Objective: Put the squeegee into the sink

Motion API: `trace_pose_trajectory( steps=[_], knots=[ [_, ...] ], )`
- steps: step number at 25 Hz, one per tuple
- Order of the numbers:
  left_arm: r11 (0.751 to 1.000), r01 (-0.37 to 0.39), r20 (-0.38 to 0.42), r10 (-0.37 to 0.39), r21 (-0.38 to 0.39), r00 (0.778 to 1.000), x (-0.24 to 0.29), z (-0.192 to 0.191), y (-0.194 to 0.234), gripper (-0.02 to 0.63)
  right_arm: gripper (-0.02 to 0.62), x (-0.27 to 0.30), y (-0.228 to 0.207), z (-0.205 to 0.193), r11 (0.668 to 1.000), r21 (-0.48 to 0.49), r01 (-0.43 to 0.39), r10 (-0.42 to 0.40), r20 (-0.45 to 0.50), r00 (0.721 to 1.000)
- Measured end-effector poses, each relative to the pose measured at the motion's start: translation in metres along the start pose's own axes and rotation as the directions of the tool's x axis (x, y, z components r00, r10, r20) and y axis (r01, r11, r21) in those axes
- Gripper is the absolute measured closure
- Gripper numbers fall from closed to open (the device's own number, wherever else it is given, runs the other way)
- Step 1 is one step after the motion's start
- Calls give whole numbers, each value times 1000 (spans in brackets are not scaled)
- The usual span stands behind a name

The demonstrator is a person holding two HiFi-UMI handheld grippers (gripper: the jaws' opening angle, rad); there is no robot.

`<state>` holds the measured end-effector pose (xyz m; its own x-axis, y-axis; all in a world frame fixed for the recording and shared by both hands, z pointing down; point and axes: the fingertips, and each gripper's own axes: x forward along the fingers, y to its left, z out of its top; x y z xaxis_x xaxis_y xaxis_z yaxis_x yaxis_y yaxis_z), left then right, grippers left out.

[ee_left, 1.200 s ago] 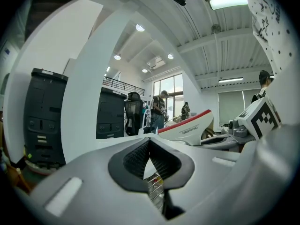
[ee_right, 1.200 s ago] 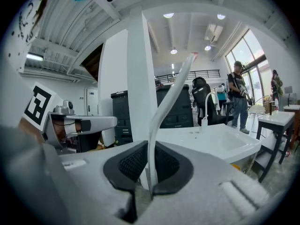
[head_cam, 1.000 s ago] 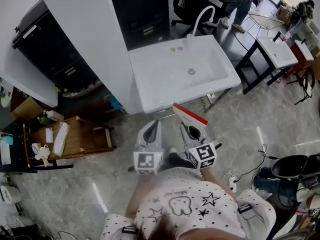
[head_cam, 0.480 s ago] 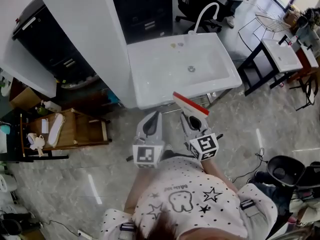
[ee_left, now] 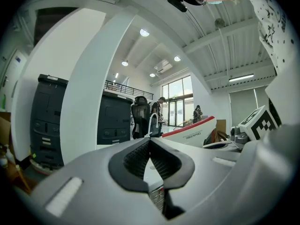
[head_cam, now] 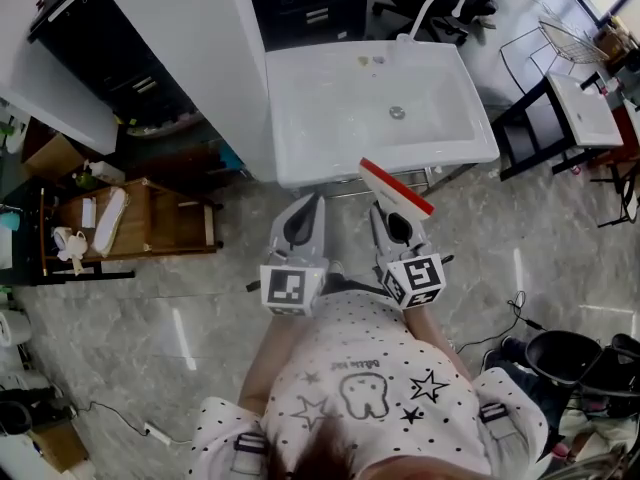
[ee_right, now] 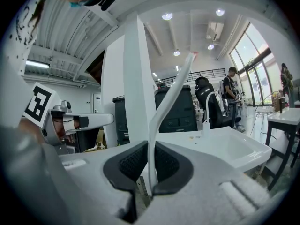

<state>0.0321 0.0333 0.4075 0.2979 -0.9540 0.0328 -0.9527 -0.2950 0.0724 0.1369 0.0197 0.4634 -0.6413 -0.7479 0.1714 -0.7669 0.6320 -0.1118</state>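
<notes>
The squeegee [head_cam: 397, 189], white with a red blade edge, is held by my right gripper [head_cam: 392, 215], which is shut on its thin white handle [ee_right: 152, 139]. It hangs just short of the front rim of the white sink [head_cam: 300, 108] in the head view. The sink's basin [ee_right: 234, 146] lies ahead and to the right in the right gripper view. My left gripper [head_cam: 301, 220] is beside the right one, shut with nothing between its pads [ee_left: 140, 159]. From the left gripper view the squeegee [ee_left: 192, 132] shows to the right.
A white curved faucet [head_cam: 432, 6] stands at the sink's back. A white column [head_cam: 170, 38] rises left of the sink, with a low wooden shelf [head_cam: 150, 230] beyond it. A black table with a second basin [head_cam: 575, 108] stands right. Cables [head_cam: 520, 308] lie on the floor.
The sink has come closer as both grippers moved forward toward it, the squeegee's blade now near its front rim. Both grippers stay shut.
</notes>
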Motion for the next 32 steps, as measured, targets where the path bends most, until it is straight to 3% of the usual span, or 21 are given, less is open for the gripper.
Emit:
trace_pose_trajectory(
  steps=[9, 16, 24, 32],
  knots=[
    [1000, 21, 4, -21, 3, 1000, 9, -11, 16, 606, 575, 15, 0, -3, 1000, 19, 17, -17, -12, 1000],
    [1000, 21, -93, -22, -21, 995, 28, -20, 46, 607, 575, 50, 5, 0, 999, 26, 40, -39, -43, 998],
    [996, 86, -65, -88, -26, 994, 55, 4, 85, 608, 575, 98, 19, 30, 998, 35, 54, -53, -26, 998],
    [993, 112, -53, -113, -35, 992, 58, 7, 120, 607, 575, 126, 26, 28, 994, 61, 96, -94, -30, 995]
  ],
)
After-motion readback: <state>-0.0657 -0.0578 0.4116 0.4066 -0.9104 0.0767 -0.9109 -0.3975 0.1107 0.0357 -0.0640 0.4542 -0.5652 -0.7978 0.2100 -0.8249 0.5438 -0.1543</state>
